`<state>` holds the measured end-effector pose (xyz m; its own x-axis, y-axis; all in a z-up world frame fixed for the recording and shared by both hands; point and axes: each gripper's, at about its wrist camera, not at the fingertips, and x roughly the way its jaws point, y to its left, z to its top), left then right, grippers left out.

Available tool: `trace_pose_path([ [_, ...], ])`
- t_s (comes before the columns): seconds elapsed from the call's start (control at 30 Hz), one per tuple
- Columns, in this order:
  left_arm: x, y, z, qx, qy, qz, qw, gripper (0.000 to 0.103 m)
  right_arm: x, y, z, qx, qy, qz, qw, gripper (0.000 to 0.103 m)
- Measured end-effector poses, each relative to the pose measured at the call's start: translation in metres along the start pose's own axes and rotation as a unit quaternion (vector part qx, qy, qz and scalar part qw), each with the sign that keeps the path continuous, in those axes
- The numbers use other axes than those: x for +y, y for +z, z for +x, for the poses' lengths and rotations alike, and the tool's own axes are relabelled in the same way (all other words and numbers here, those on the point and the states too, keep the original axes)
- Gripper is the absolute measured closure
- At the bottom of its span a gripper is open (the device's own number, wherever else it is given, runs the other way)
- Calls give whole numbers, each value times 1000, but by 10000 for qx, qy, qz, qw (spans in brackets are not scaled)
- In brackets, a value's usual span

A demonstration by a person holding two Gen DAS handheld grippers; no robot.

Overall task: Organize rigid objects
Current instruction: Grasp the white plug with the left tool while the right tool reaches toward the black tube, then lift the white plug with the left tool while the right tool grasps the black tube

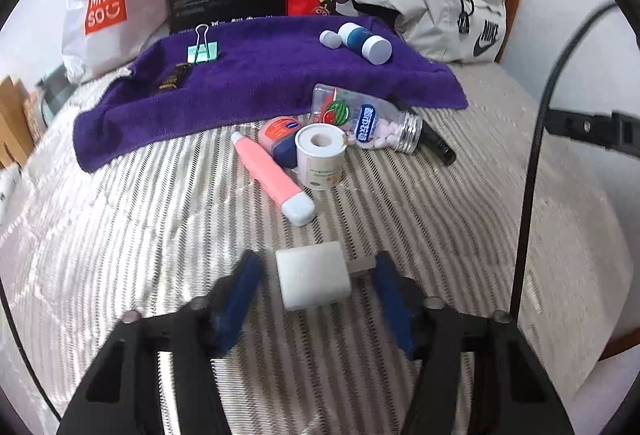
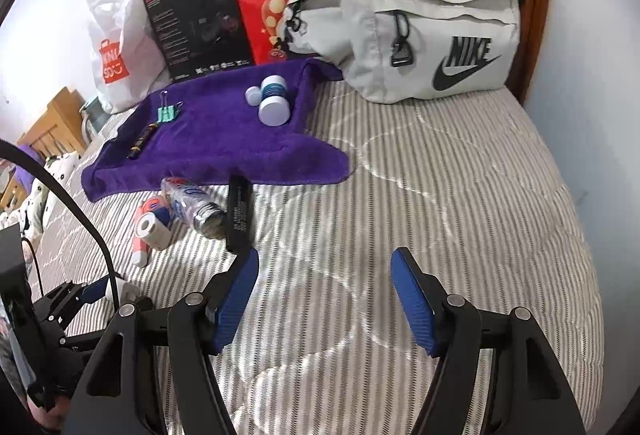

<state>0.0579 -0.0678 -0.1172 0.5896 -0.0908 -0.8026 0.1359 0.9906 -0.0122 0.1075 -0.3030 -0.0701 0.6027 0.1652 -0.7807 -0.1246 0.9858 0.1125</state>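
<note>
**White charger framed by the left gripper; sorting only partly done**

Left wrist view: the left gripper [image 1: 316, 277] is held low over the striped bedspread [image 1: 120, 235], its blue-padded fingers [image 1: 244, 275] spread wide to either side of a white charger [image 1: 314, 281]. The charger is a smooth, rounded plastic block lying near the front edge of the bed, with its plug end turned toward the right finger; neither pad is seen touching it. The placement is judged to be a line-up for a pinch across the block's flat sides. Farther in, a loose heap is seen: a pink tube [image 1: 272, 175], a white tape roll [image 1: 320, 155] and a clear candy bottle [image 1: 360, 123] with a metal cap. On the fuzzy purple towel [image 1: 260, 75], toward the back edge, a green binder clip [image 1: 204, 51] and a blue-and-white jar [image 1: 366, 39] are laid apart, apparently as sorted items.

Right wrist view: the right gripper [image 2: 324, 295] is held spread and empty over bare bedspread, well apart from everything. A black stick [image 2: 239, 217], hard and matte, is seen just beyond its left finger. A grey fabric bag [image 2: 400, 35] is slumped at the back right corner.
</note>
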Motion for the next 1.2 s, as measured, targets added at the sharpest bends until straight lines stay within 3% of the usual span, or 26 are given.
trace_pose_path([
  [0.13, 14, 1, -4, 13, -183, -120, 9998, 59, 10, 0, 7, 50, 160, -87, 9998, 35],
  [0.43, 52, -1, -6, 45, 30, -276, 9996, 59, 34, 8, 33, 119, 718, -168, 9972, 35],
  [0.77, 64, 3, -3, 34, -132, -396, 9991, 59, 61, 11, 84, 501, 273, -785, 9953, 35],
  [0.87, 67, 4, -2, 14, -181, -463, 9988, 59, 64, 14, 91, 452, 192, -978, 9940, 48],
  [0.9, 67, 3, -2, -1, -190, -493, 9986, 59, 66, 15, 93, 448, 193, -1032, 9935, 57],
  [1.1, 68, 3, -1, -13, -206, -474, 9987, 59, 66, 19, 98, 474, 495, -1001, 9926, 83],
  [1.2, 69, 4, -1, -10, -247, -484, 9985, 59, 59, 16, 93, 539, 539, -928, 9928, 87],
])
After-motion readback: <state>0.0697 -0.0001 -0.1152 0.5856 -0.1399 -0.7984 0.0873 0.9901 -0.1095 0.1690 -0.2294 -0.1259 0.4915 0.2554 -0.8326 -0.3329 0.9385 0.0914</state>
